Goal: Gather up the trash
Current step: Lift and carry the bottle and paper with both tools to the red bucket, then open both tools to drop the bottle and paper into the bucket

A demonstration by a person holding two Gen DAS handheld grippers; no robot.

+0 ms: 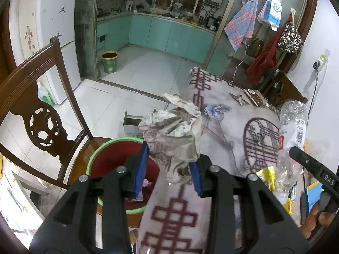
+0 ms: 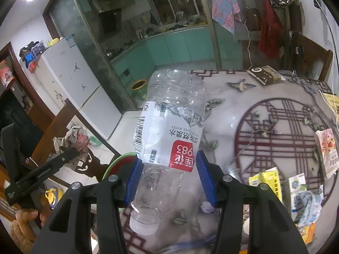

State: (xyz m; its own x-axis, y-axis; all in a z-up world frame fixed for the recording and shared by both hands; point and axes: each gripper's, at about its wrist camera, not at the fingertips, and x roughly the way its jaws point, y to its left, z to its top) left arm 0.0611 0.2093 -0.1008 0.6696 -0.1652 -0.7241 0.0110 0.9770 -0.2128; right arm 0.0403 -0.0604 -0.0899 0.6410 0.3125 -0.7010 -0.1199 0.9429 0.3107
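Note:
My left gripper (image 1: pixel 168 167) is shut on a crumpled ball of newspaper (image 1: pixel 173 133), held over the table's left edge beside the red bin with a green rim (image 1: pixel 99 154). The ball also shows in the right wrist view (image 2: pixel 72 141). My right gripper (image 2: pixel 168 175) is shut on an empty clear plastic water bottle (image 2: pixel 169 139), cap end toward the camera, above the table near its left edge. The bottle shows at the right of the left wrist view (image 1: pixel 291 127). The bin's rim shows behind the bottle (image 2: pixel 118 158).
The table (image 2: pixel 233 114) has a patterned cloth. Wrappers and cartons (image 2: pixel 296 192) lie at its right side, and a dark packet (image 2: pixel 264 75) at the far end. A wooden chair (image 1: pixel 40 114) holds the bin. A fridge (image 2: pixel 70 76) and a green floor bin (image 1: pixel 109 61) stand beyond.

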